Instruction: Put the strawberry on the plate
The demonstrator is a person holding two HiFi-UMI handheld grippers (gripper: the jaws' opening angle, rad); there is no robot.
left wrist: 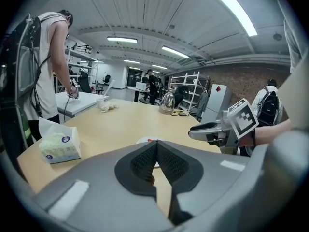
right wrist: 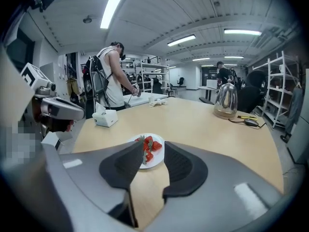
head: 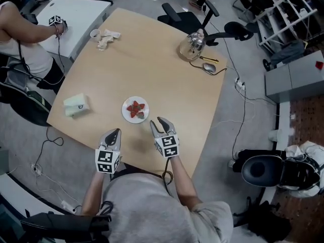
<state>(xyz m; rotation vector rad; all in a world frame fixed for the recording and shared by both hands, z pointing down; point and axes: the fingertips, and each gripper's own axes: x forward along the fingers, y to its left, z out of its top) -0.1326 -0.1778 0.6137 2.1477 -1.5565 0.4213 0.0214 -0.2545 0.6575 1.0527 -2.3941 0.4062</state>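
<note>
Room: open workshop with shelving, office chairs and ceiling strip lights; another person stands at a white desk far beyond both hand-held grippers.
Tabletop (head: 152, 59): wide, pale wood, mostly bare; both hand-held grippers hang over its near edge.
Kettle (head: 194, 43): well ahead of the right hand-held gripper, at the far right edge.
Tissue box (head: 77, 104): ahead and to the left of the left hand-held gripper, near the table's left edge.
Plate (head: 125, 114): white, just ahead of both grippers, between their lines of pointing and closer to the right one.
Strawberries (head: 135, 109): a small red heap on the plate, in line with the gap of the right gripper's jaws but beyond them, untouched.
Right hand-held gripper (head: 158, 122): jaws apart, nothing between the pads.
Left hand-held gripper (head: 116, 132): jaws closed together on nothing.
Step in hand: placing looks finished, since the fruit sits on the plate and no berry shows elsewhere on the tabletop.
Next move: probably only to draw both grippers clear without nudging the plate.
</note>
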